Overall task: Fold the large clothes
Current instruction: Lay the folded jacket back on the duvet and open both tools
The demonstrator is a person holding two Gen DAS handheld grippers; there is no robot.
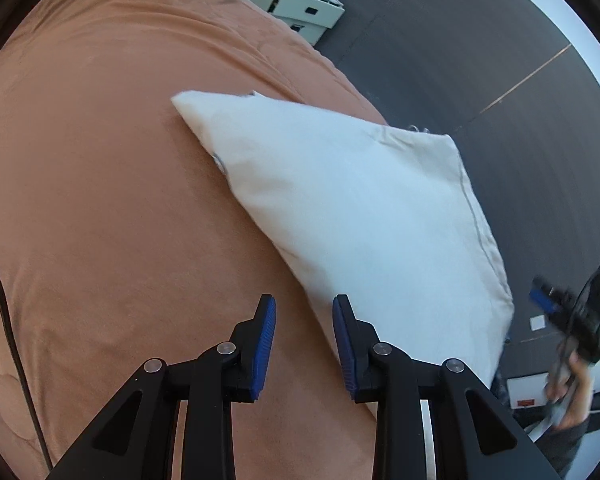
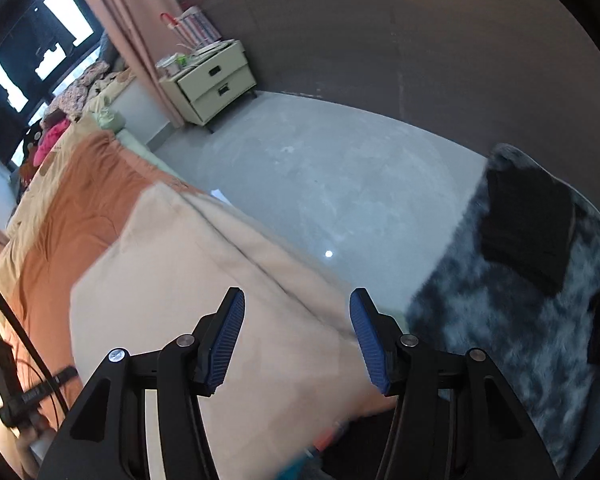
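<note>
A folded cream-white garment (image 1: 352,216) lies on the orange bed cover (image 1: 100,168), near the bed's right edge. My left gripper (image 1: 304,312) is open and empty, just above the garment's near edge. The right gripper (image 1: 572,312) shows blurred at the far right of the left wrist view, held in a hand. In the right wrist view the garment (image 2: 204,280) lies on the orange cover (image 2: 80,200). My right gripper (image 2: 296,308) is open and empty above the garment's edge by the floor.
A pale green nightstand (image 2: 216,80) stands by the grey wall, also in the left wrist view (image 1: 300,4). A shaggy grey rug (image 2: 520,320) with dark clothes (image 2: 528,224) lies on the grey floor (image 2: 340,184). Piled clothes (image 2: 80,96) lie at the bed's far end.
</note>
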